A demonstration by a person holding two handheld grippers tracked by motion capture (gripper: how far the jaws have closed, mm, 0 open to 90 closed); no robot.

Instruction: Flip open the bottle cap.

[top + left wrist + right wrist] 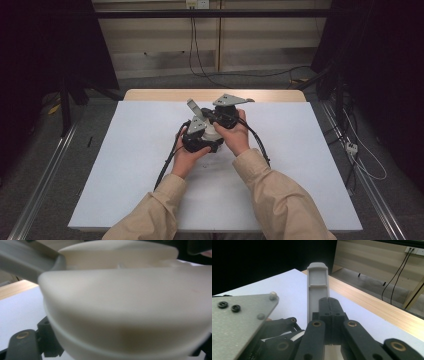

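Cream bowl (125, 302) sits at the table's (125, 165) middle; what it holds we cannot tell. We see its grey handle (317, 287) rise steeply, long axis tilted toward the table's far edge. Our right tongs (329, 307) are pressed together on that handle. Our left tongs (200, 142) flank the bowl's wall, slightly apart.

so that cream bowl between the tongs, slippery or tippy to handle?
Probably slippery: the cream bowl looks smooth and glossy. Its rounded underside suggests it could rock if pushed. It looks stiff and fairly light, likely plastic, though that's a guess; the grey handle gives a surer grip.
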